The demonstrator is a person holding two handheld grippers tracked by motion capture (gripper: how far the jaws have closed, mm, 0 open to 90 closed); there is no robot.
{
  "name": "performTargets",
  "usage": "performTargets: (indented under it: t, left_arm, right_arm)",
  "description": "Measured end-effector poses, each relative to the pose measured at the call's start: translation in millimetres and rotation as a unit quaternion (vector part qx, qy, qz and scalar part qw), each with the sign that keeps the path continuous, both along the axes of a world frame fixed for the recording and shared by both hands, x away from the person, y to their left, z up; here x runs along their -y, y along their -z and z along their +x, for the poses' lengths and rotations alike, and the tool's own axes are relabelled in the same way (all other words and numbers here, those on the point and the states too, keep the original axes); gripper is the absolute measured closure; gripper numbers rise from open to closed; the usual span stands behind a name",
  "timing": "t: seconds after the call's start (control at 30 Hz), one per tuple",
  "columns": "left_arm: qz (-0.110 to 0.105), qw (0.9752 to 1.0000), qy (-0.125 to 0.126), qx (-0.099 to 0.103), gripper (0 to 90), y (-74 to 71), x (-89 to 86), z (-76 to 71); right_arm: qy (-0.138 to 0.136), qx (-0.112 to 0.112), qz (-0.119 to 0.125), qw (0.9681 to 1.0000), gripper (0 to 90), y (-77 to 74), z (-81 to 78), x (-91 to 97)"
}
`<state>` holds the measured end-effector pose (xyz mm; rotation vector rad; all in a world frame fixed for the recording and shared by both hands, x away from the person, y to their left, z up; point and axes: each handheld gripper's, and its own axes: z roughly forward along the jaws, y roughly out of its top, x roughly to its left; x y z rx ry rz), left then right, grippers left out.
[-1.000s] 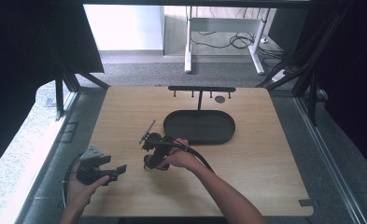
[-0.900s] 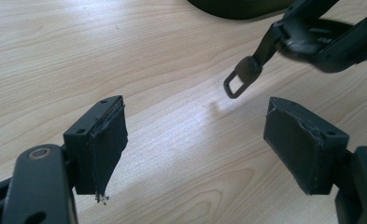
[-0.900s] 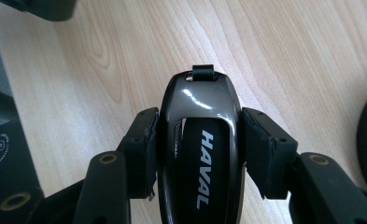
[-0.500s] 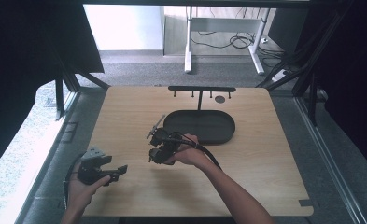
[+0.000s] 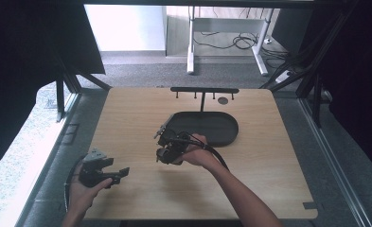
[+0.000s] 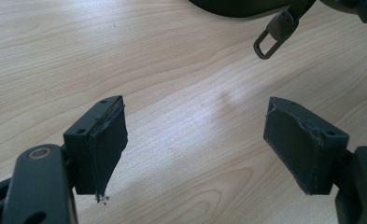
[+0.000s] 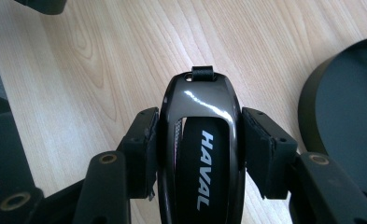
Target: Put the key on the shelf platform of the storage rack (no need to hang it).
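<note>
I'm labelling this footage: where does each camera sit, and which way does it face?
High view: above the person's side, looking forward and down on the table; both forearms and hand-held grippers show.
Left gripper view: on the left gripper, facing bare wood; jaws apart.
Right gripper view: on the right gripper, jaws clamping a key fob.
Shared: the black tray, in the high and right gripper views.
</note>
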<state>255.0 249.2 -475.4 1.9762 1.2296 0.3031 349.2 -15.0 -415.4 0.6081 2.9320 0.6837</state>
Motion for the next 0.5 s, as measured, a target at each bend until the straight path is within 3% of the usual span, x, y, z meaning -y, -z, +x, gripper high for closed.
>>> performTargets:
  t: [0.5]
  left_arm:
    - [0.000, 1.0000, -0.001, 0.001, 21.7, 0.3, 0.0, 0.1]
  right_arm:
    - [0.029, 0.000, -0.007, 0.9996, 49.1, 1.7, 9.5, 19.2]
